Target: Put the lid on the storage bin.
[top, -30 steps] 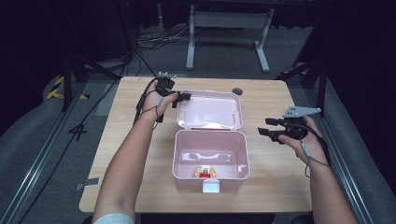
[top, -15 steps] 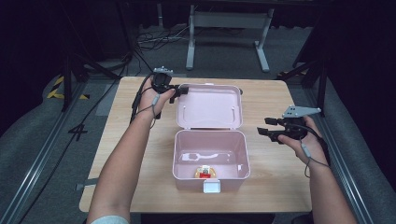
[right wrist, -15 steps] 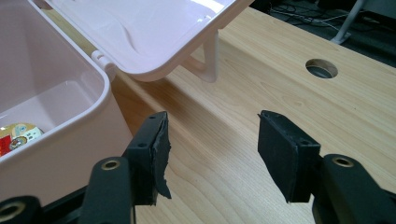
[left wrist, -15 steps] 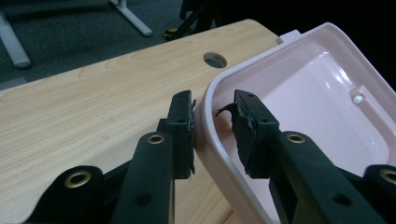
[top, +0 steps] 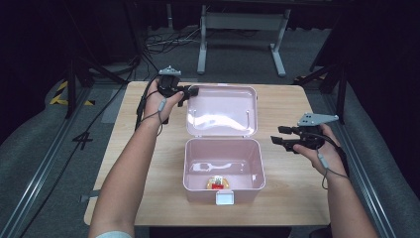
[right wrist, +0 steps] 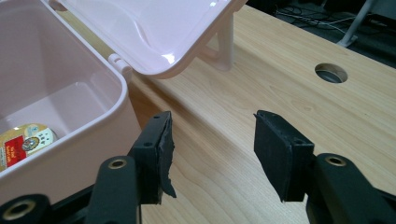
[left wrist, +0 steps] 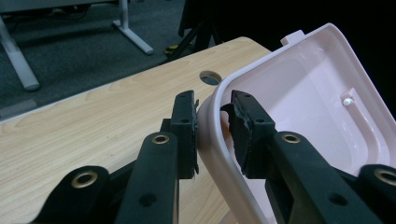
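A pink plastic box (top: pixel 260 163) stands open mid-table, its lid (top: pixel 221 111) hinged at the back and tilted up. Its inside shows in the right gripper view, box (right wrist: pixel 60 93) under lid (right wrist: pixel 154 28). On its floor lies a small round tin (top: pixel 217 182) with a red and yellow label (right wrist: pixel 23 142). My left gripper (top: pixel 190 91) has just closed and is shut on the lid's far left rim. The left gripper view shows its pads (left wrist: pixel 184 126) pinching that rim (left wrist: pixel 212 140). My right gripper (top: pixel 277 139) hovers right of the box, open (right wrist: pixel 212 123). Its jaws have just been closing slightly with nothing between them.
The wooden table (top: pixel 297 99) has a round cable hole (right wrist: pixel 330 72) behind the lid. A white latch (top: pixel 225 198) juts from the box's front. Desk legs and cables stand on the dark floor beyond the far edge.
My left gripper has risen with the lid's corner in its jaws, and the lid now stands more upright. The right hand has stayed where it was.
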### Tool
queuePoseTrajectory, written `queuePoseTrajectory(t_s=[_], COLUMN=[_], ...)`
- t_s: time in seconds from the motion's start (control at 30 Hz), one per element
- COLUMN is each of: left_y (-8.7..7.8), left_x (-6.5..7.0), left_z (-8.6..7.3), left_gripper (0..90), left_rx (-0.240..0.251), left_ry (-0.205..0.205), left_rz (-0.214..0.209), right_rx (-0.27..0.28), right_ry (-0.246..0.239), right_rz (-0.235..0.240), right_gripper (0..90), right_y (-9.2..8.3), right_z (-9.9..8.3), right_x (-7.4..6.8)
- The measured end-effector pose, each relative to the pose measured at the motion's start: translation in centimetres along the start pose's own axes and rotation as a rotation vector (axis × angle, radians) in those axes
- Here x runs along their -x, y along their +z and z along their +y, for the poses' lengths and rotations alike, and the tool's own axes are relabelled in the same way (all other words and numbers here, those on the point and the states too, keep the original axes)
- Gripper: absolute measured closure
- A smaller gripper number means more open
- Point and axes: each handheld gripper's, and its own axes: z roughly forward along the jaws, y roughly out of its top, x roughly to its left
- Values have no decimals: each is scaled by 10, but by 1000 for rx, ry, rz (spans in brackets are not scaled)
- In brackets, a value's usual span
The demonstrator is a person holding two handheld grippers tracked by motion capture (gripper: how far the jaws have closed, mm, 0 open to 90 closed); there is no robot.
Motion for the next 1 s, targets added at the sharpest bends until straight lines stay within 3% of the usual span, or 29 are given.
queuePoseTrajectory(t_s=[0.37, 0.93, 1.0], left_y=[-16, -46, -52], left_x=[13, 37, 43], left_z=[8, 14, 14], left_gripper=[737, 727, 727], left_rx=[40, 114, 122], left_ry=[43, 99, 123], left_rz=[3, -17, -9], right_rx=[-12, 0, 0], right_ry=[9, -19, -22], right_rz=[35, 52, 53], right_gripper=[522, 518, 518], right_y=[-1, -6, -6], right_z=[2, 9, 10], right_x=[-7, -18, -19])
